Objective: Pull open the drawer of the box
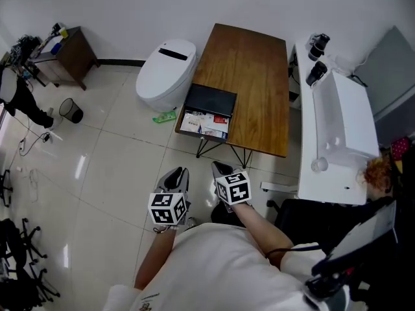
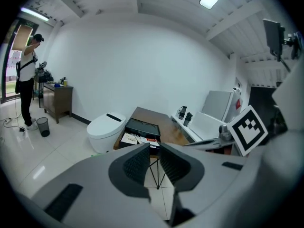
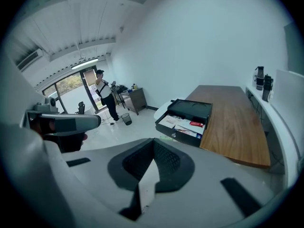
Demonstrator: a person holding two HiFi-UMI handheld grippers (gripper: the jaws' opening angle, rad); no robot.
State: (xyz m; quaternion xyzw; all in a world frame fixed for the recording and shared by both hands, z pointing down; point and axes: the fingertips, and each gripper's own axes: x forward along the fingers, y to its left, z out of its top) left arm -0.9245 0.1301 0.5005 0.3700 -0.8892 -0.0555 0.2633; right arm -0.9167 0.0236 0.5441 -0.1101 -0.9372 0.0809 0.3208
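In the head view the black box [image 1: 211, 100] sat on the near left corner of the wooden table [image 1: 256, 70]. Its drawer [image 1: 204, 123] stood pulled out toward 6 o'clock, showing papers and small packets inside. A white toilet [image 1: 165, 73] stood on the floor at about 10 o'clock from the box.

Both grippers hung well apart from the box, which lay at roughly 12 o'clock from them. The left gripper [image 1: 176, 177] was at 9 o'clock of the right gripper [image 1: 221, 170].

The left gripper view showed its jaws parted by a narrow gap with nothing between them; a table leg showed through the gap. The right gripper view showed the right jaws closed together at the tips and empty, with the open drawer [image 3: 183, 126] at about 1 o'clock.
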